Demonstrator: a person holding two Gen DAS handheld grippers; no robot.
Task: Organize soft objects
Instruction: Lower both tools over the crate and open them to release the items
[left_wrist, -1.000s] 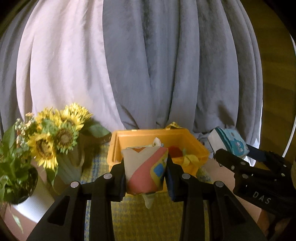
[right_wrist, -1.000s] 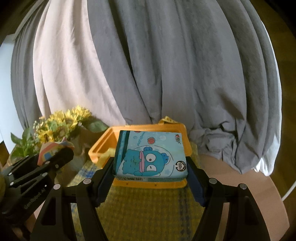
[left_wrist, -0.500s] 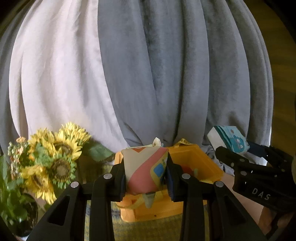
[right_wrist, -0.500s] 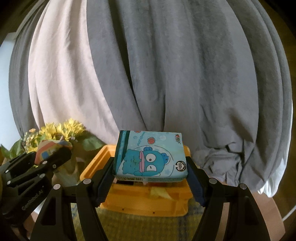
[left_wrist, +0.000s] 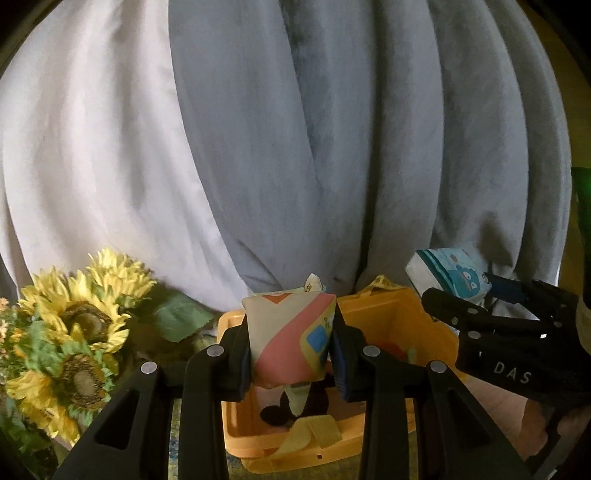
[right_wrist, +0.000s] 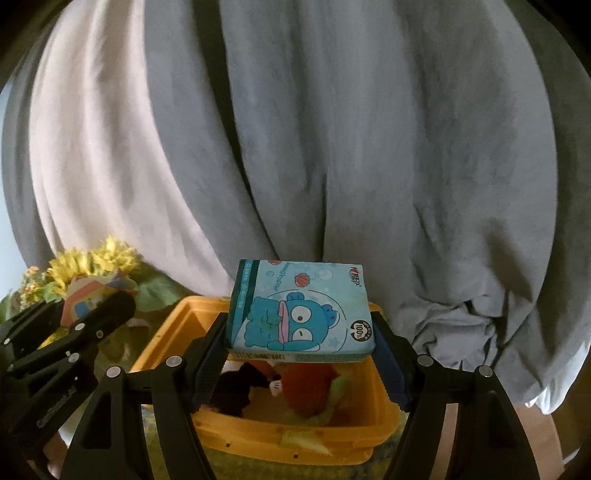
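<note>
- My landmark is the yellow bin (right_wrist: 373, 435), which sits on a yellow-green woven mat (right_wrist: 177, 461) in front of grey and white curtains (left_wrist: 332, 147).
- My left gripper (left_wrist: 291, 354) has its jaws closed against both sides of a small bean bag (left_wrist: 290, 339) patterned in cream, pink and yellow; it is held above the bin's near-left part, clear of the contents.
- My right gripper (right_wrist: 299, 354) has its jaws drawn in on the short ends of a blue tissue pack (right_wrist: 301, 314) printed with a cartoon fish; the pack lies flat, face up, over the middle of the bin and does not touch it.
- From the left wrist view the tissue pack (left_wrist: 450, 277) shows above the bin's right rim; from the right wrist view the bean bag (right_wrist: 92, 291) shows above its left rim.
- Inside the bin I can see a black plush piece (right_wrist: 236, 391), a red soft item (right_wrist: 306, 391) and yellow-green cloth (left_wrist: 314, 432).
- A bunch of sunflowers (left_wrist: 74, 332) stands just left of the bin.
</note>
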